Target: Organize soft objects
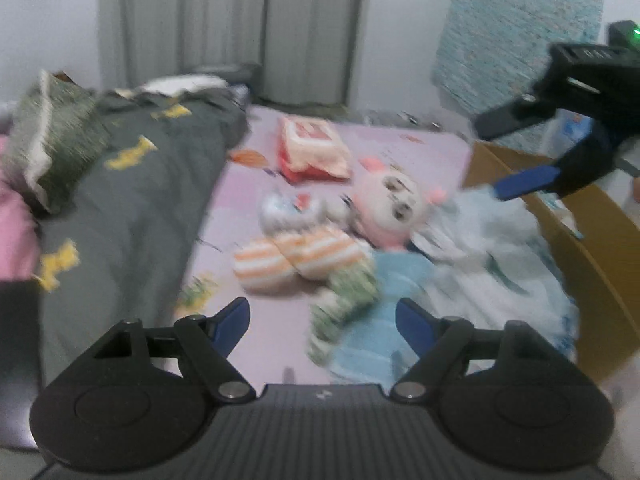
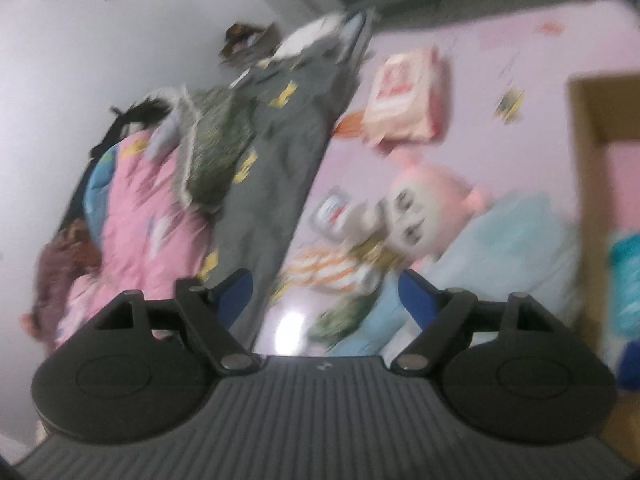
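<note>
The left gripper [image 1: 322,322] stands nearest the camera, its jaws spread wide with nothing between them, above the pink bed sheet [image 1: 424,152]. Just past its blue fingertips [image 1: 230,320] lie a green-and-white checked cloth [image 1: 344,300] and a folded light blue towel [image 1: 384,320]. Beyond those rests an orange-and-white striped soft toy [image 1: 296,260], touching a pink plush doll [image 1: 394,204] with a pale face. Farther back lies a pink and red packet [image 1: 312,148]. To the left a grey blanket [image 1: 140,184] with yellow marks covers the bed; to the right stands a cardboard box [image 1: 576,248].

The right gripper [image 1: 508,156] hangs over the box edge and a pale blue cloth [image 1: 480,240], jaws released, holding nothing. In its own view the right gripper [image 2: 326,292] frames the striped toy [image 2: 332,268] and doll [image 2: 424,208], both blurred, with a pink quilt [image 2: 136,208] heaped at the left.
</note>
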Demonstrator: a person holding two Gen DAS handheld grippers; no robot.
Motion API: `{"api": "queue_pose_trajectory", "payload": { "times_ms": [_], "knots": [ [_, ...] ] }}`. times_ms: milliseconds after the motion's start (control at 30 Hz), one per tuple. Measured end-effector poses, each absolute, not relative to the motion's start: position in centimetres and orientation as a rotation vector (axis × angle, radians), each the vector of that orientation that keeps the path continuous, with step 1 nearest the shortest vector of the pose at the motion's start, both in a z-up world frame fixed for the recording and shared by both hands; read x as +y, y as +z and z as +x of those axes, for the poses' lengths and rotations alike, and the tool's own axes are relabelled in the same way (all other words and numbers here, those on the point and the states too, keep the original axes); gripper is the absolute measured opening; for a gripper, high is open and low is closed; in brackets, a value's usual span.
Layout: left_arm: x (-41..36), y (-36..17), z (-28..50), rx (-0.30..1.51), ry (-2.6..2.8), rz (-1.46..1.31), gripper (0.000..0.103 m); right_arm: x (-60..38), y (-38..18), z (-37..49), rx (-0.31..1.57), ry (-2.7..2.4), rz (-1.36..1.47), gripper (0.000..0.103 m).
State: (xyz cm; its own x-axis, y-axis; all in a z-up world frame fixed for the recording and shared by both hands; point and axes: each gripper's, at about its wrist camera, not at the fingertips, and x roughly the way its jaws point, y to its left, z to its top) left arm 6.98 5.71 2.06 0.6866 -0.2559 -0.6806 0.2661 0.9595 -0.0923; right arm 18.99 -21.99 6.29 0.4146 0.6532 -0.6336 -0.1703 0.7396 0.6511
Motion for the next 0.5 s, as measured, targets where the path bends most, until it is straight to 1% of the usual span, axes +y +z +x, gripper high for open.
{"api": "queue_pose_trajectory", "payload": {
  "times_ms": [67, 133, 167, 200, 267, 333, 500],
  "knots": [
    [4.9, 1.2, 6.9, 0.784, -0.331, 0.027, 0.077, -20.9, 5.1, 18.8, 1.072, 0.590, 0.574, 0.079],
    [4.0, 0.3, 7.0, 0.803, -0.345, 0.046, 0.072, -19.7, 3.9, 18.4, 1.106, 0.592, 0.575, 0.075],
    [3.6, -0.1, 7.1, 0.811, -0.353, 0.058, 0.067, -19.1, 3.4, 18.2, 1.117, 0.583, 0.572, 0.071],
    [3.3, -0.5, 7.1, 0.822, -0.359, 0.068, 0.064, -18.6, 2.9, 18.0, 1.128, 0.573, 0.566, 0.069],
    [2.8, -1.3, 7.3, 0.840, -0.377, 0.083, 0.063, -17.6, 1.9, 17.8, 1.144, 0.567, 0.566, 0.061],
    [2.5, -1.8, 7.5, 0.859, -0.376, 0.103, 0.058, -16.9, 1.2, 17.7, 1.165, 0.562, 0.572, 0.054],
    [3.0, -1.8, 7.6, 0.862, -0.378, 0.081, 0.057, -16.2, 2.3, 17.8, 1.145, 0.575, 0.564, 0.055]
  ]
}}
